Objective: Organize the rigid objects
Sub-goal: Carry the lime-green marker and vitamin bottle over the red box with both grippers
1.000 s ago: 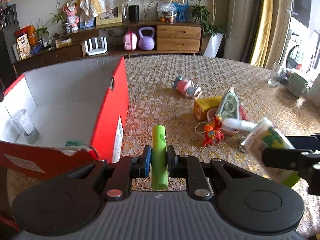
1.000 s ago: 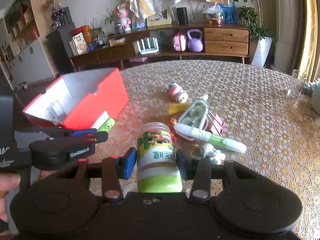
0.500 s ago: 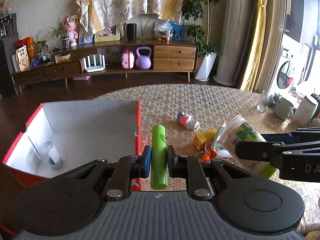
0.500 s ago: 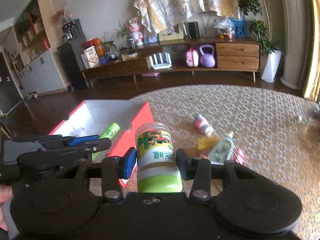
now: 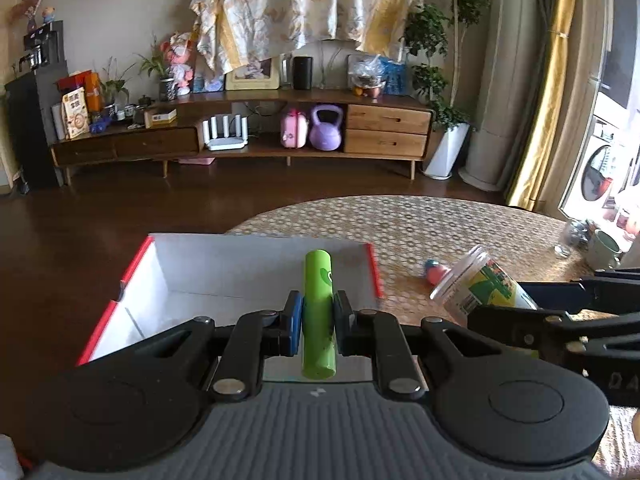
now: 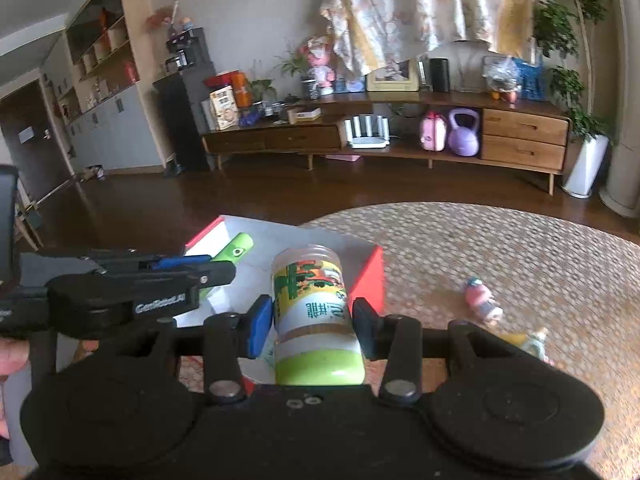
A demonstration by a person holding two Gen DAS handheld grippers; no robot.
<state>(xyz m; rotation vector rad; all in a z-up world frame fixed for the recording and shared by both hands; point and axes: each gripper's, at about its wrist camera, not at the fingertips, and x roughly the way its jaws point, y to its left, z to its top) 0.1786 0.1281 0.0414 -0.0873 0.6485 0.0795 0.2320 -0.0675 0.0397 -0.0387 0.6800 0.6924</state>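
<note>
My left gripper (image 5: pixel 317 322) is shut on a green tube (image 5: pixel 318 312) and holds it over the open red box (image 5: pixel 372 270), whose inside is white. My right gripper (image 6: pixel 313 328) is shut on a clear jar with a green and white label (image 6: pixel 310 312), held above the box's right end. The jar also shows in the left wrist view (image 5: pixel 482 286), and the green tube in the right wrist view (image 6: pixel 232 252). The red box (image 6: pixel 368 276) stands at the left edge of the round table (image 6: pixel 520 240).
A small pink bottle (image 6: pixel 482 300) and a yellow item (image 6: pixel 524 340) lie on the lace tablecloth to the right of the box. A glass (image 5: pixel 570 236) and a green cup (image 5: pixel 604 246) stand at the table's far right. The floor lies beyond the table edge.
Both grippers have risen and moved left with their objects. The green tube went from beside the box to above its inside. The jar followed to the box's right end.
</note>
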